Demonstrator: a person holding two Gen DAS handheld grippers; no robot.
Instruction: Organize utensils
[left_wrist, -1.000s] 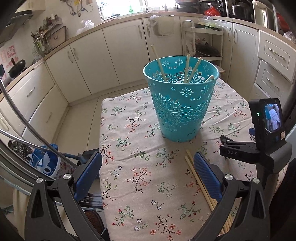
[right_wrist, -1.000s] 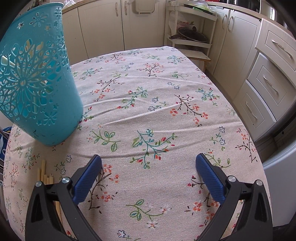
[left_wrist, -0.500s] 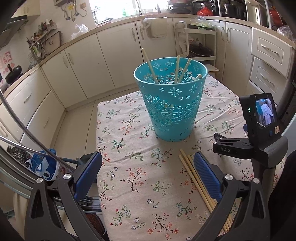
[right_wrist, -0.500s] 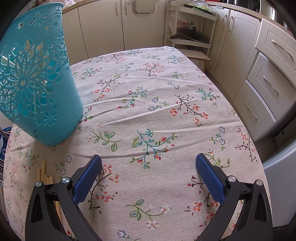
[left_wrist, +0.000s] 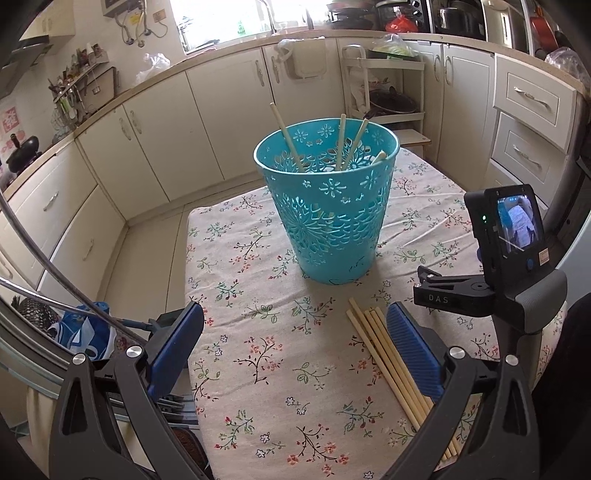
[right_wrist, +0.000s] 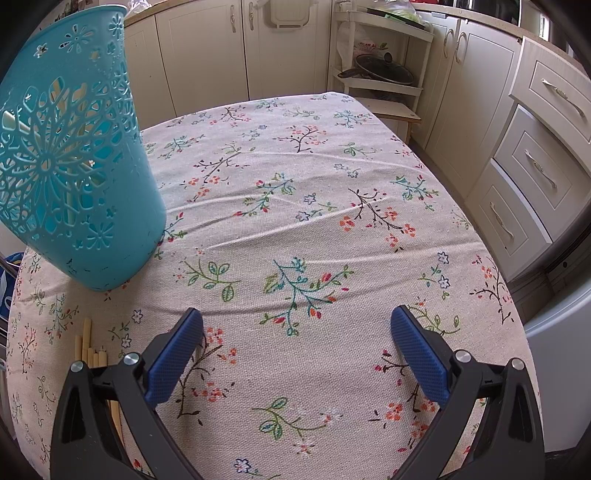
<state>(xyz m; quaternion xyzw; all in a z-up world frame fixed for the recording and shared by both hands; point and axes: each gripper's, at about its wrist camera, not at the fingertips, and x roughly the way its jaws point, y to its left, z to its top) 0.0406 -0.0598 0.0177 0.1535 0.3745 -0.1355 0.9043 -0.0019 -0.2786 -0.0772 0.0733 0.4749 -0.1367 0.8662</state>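
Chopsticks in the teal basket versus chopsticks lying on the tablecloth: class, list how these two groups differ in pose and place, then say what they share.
The chopsticks in the basket stand tilted and fanned apart, leaning on the teal basket; the chopsticks on the tablecloth lie flat, bunched side by side. The first group pokes above the rim; the second lies near the left tool, ungripped. Both look like plain pale wood.

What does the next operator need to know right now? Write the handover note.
Left gripper: jaws open, empty, above the table's near left part.
Right gripper: jaws open, empty, over the floral tablecloth.
Done: four chopsticks stand in the teal basket.
Left: a bundle of loose chopsticks lies flat on the cloth in front of the basket, beside the left gripper's right jaw. Pick them up and drop them in.
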